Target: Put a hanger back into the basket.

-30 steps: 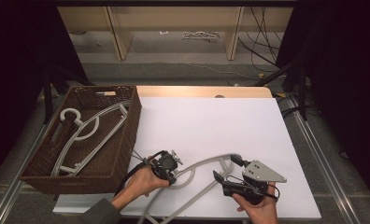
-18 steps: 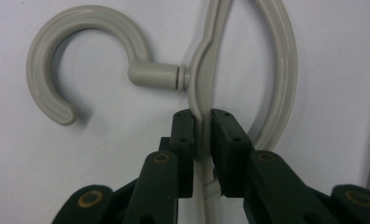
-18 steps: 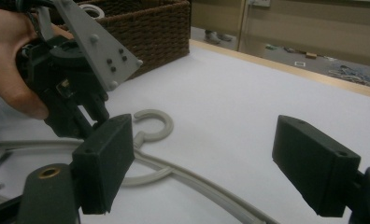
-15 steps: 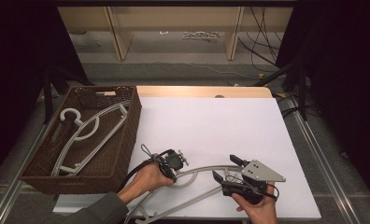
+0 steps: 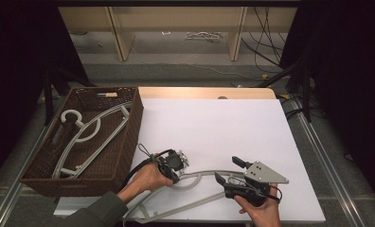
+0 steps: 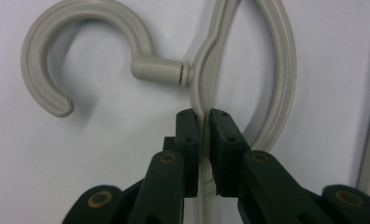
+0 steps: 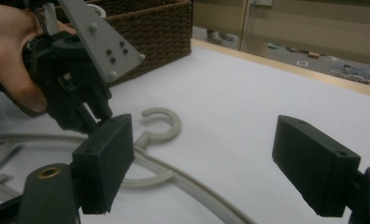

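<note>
- my left gripper (image 6: 202,116) is clamped on the grey plastic hanger (image 6: 206,70), pinching its thin neck just below the hook (image 6: 80,42).
- that hanger (image 5: 195,182) lies on the white table (image 5: 214,123) near my edge of it, its long arm running down toward the front rim.
- my right gripper (image 5: 228,170) sits just beside the hanger, jaws wide apart and holding nothing.
- a wicker basket (image 5: 129,137) at the table's left holds another hanger (image 5: 86,137).

Smooth matt plastic hanger (image 6: 248,70)
</note>
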A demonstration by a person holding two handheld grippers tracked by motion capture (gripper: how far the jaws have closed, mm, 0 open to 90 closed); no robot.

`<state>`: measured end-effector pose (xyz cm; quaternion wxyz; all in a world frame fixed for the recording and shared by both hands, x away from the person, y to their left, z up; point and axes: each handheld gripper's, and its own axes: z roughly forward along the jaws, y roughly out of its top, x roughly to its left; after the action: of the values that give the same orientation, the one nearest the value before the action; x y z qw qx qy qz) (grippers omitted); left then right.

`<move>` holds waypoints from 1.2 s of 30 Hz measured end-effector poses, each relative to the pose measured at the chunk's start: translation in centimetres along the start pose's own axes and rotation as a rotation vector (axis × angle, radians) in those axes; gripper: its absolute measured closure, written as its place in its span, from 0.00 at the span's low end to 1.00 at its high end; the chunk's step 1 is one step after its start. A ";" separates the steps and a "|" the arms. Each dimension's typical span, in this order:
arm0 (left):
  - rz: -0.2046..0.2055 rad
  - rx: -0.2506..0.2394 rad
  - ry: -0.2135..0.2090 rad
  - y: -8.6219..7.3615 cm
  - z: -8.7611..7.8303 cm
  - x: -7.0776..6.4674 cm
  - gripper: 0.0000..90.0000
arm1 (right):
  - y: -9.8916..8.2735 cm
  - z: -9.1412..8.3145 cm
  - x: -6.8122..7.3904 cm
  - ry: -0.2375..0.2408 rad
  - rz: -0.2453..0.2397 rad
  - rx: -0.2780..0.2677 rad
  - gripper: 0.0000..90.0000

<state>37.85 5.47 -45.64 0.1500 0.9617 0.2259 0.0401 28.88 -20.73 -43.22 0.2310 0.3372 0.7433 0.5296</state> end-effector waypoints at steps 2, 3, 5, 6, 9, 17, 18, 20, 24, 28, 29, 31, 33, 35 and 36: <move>-0.011 -0.019 0.008 0.1 -0.1 0.3 0.92 | 0.0 0.1 0.1 0.009 0.012 -0.014 0.24; -0.032 -0.043 0.014 0.1 -0.1 0.3 0.92 | 0.0 0.1 0.0 0.009 0.012 -0.013 0.24; -0.033 -0.057 0.024 0.1 -0.4 0.7 0.92 | 0.0 0.1 -0.1 -0.002 -0.014 -0.021 0.24; -0.037 -0.066 0.036 0.0 -0.6 0.9 0.92 | 0.0 0.0 -0.1 -0.006 -0.015 -0.018 0.24; -0.052 -0.090 0.067 0.1 -1.3 1.1 0.92 | 0.0 0.0 0.0 -0.003 -0.004 -0.010 0.24; -0.042 -0.163 0.095 0.7 -4.1 2.4 0.92 | 0.0 -0.1 0.0 -0.002 0.001 -0.009 0.24; -0.046 -0.178 0.108 0.8 -4.6 2.6 0.92 | 0.0 -0.1 0.0 -0.003 0.002 -0.009 0.24; -0.055 -0.203 0.117 1.0 -5.5 3.0 0.92 | 0.0 -0.1 0.0 -0.005 -0.002 -0.012 0.24; -0.092 -0.276 0.136 1.4 -7.2 3.5 0.92 | 0.1 -0.1 -0.1 -0.009 -0.020 -0.017 0.24; -0.092 -0.326 0.166 2.0 -8.6 4.0 0.92 | 0.1 -0.1 0.0 -0.003 -0.007 -0.005 0.24; -0.102 -0.330 0.163 2.1 -8.8 4.0 0.92 | 0.1 -0.1 -0.1 -0.007 -0.017 -0.018 0.24; -0.103 -0.349 0.173 2.4 -9.6 4.3 0.92 | 0.1 -0.1 -0.1 -0.008 -0.015 -0.017 0.24; -0.113 -0.371 0.182 2.6 -10.1 4.4 0.92 | 0.1 -0.1 -0.1 -0.007 -0.016 -0.014 0.24; -0.113 -0.378 0.191 2.9 -10.9 4.6 0.92 | 0.1 -0.1 -0.2 -0.008 -0.020 -0.017 0.24; -0.115 -0.382 0.188 3.0 -11.1 4.7 0.92 | 0.1 -0.1 -0.1 -0.006 -0.015 -0.014 0.24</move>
<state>41.70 8.04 -34.08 0.3097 0.8934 0.2816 0.1633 28.89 -20.87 -43.09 0.2395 0.3315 0.7413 0.5321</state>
